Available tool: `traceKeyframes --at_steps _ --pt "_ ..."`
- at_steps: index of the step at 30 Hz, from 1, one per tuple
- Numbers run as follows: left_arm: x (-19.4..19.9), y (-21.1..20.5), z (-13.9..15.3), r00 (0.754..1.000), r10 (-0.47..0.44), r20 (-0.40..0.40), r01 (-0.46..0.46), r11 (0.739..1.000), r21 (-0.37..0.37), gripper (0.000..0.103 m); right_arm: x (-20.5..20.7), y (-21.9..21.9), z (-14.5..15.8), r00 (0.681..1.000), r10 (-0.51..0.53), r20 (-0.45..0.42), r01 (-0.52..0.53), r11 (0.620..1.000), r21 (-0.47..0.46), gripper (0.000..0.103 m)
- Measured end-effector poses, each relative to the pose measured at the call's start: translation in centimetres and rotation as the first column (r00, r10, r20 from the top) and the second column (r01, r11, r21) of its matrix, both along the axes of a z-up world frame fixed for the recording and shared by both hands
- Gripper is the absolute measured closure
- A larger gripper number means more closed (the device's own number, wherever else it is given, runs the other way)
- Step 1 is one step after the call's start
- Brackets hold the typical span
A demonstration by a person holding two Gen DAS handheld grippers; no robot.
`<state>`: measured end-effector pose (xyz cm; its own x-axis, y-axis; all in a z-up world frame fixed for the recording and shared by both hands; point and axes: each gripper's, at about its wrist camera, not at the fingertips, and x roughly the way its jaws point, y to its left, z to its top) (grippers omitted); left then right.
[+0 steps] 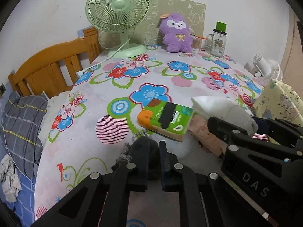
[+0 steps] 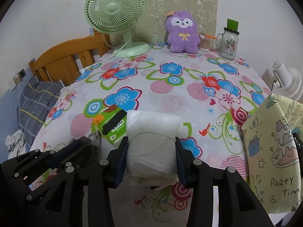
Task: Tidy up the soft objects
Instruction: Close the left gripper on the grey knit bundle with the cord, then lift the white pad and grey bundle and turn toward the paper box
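L hand-held gripper (image 1: 153, 162) – dark cloth (image 1: 145, 151) pinched.

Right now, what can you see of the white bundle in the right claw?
The white bundle looks like soft folded or rolled cloth with layered edges and a loose thread across it. The right claw is shut on it, blue pads pressing both sides. Its far end points toward the green tissue pack; contact there is unclear.
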<state>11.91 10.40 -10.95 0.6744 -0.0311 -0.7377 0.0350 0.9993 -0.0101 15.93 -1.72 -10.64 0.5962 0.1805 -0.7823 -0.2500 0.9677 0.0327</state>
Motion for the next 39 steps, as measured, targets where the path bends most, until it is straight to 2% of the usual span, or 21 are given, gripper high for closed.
traceKeyframes --at_steps 3,4,5,6,8,12,15,24,26,30,39 --pt "-0.5 -0.7 0.1 1.000 -0.011 0.005 0.011 1.000 0.016 0.093 -0.5 -0.2 0.2 1.000 -0.001 0.003 0.001 1.000 0.002 0.055" --pt "-0.5 -0.8 0.1 1.000 -0.012 0.006 0.011 1.000 0.026 0.088 -0.6 -0.3 0.2 1.000 -0.003 0.004 0.003 1.000 0.003 0.055" --pt "-0.5 -0.8 0.1 1.000 -0.007 0.006 0.007 1.000 0.027 0.073 -0.7 -0.4 0.2 1.000 -0.003 0.004 0.003 1.000 0.004 0.055" --pt "-0.5 -0.7 0.2 1.000 -0.003 0.012 0.003 1.000 0.029 0.066 -0.8 -0.4 0.3 1.000 -0.004 0.004 0.004 1.000 0.004 0.055" --pt "-0.7 -0.4 0.5 0.999 0.021 0.029 -0.022 0.999 0.040 0.061 -0.8 -0.4 0.3 1.000 -0.004 0.005 0.004 1.000 0.004 0.055" --pt "-0.5 0.4 0.6 0.998 0.042 0.039 -0.044 0.998 0.054 0.042 -0.8 -0.4 0.4 1.000 -0.007 0.006 0.007 1.000 0.009 0.055" --pt "-0.3 1.0 0.4 0.998 0.055 0.038 -0.057 0.997 0.048 0.032 -0.8 -0.1 0.3 1.000 -0.007 0.006 0.007 1.000 0.003 0.056" --pt "0.6 1.8 -1.1 0.999 0.051 -0.003 -0.051 0.999 0.015 0.030 0.0 1.1 -0.8 1.000 0.005 -0.023 -0.006 1.000 -0.026 0.055" --pt "0.7 1.6 -1.3 0.999 0.032 -0.014 -0.032 0.999 -0.003 0.046 0.1 1.2 -0.9 1.000 0.004 -0.026 -0.005 1.000 -0.029 0.055" --pt "0.6 1.3 -1.2 1.000 0.017 -0.011 -0.017 1.000 -0.007 0.053 0.1 1.2 -1.0 1.000 0.003 -0.027 -0.004 1.000 -0.030 0.055" --pt "-0.4 -0.1 0.3 1.000 -0.010 0.021 0.010 1.000 -0.006 0.057 -0.5 0.4 -0.2 1.000 -0.003 -0.006 0.003 1.000 -0.014 0.055"
